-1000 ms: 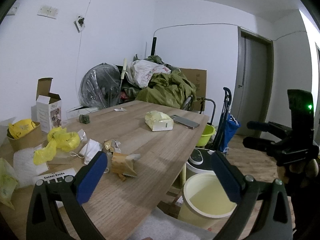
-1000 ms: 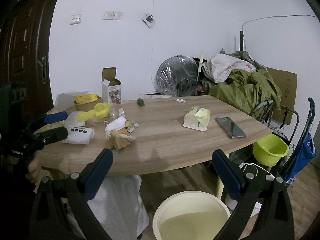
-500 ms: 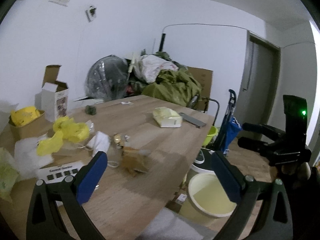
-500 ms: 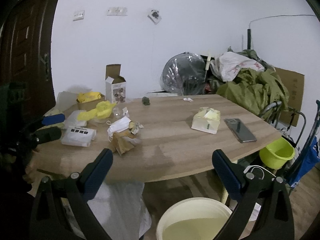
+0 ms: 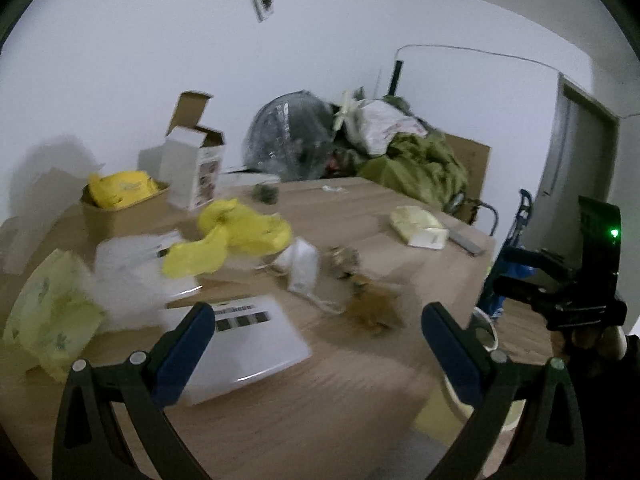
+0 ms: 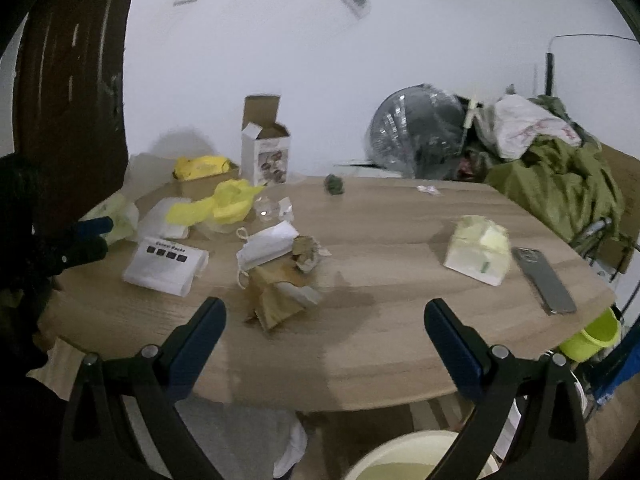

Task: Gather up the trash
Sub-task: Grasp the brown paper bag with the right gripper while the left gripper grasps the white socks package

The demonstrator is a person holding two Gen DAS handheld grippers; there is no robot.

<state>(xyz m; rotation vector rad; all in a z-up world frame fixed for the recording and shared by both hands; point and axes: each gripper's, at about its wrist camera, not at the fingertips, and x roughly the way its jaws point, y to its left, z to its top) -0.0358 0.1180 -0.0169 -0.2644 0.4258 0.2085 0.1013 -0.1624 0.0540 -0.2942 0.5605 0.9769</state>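
Lying beyond both wide-open, empty grippers' fingers [image 6: 200, 336] — crumpled brown paper [image 6: 276, 298] on the table [image 6: 400, 340].

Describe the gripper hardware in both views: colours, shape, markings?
Both match: black A-frame arms with silver rivets and blue pads on the fingers. The left gripper and right gripper look identical. Seen from the left wrist, the right unit carries a black box with a green LED. No cables or sleeves are visible.
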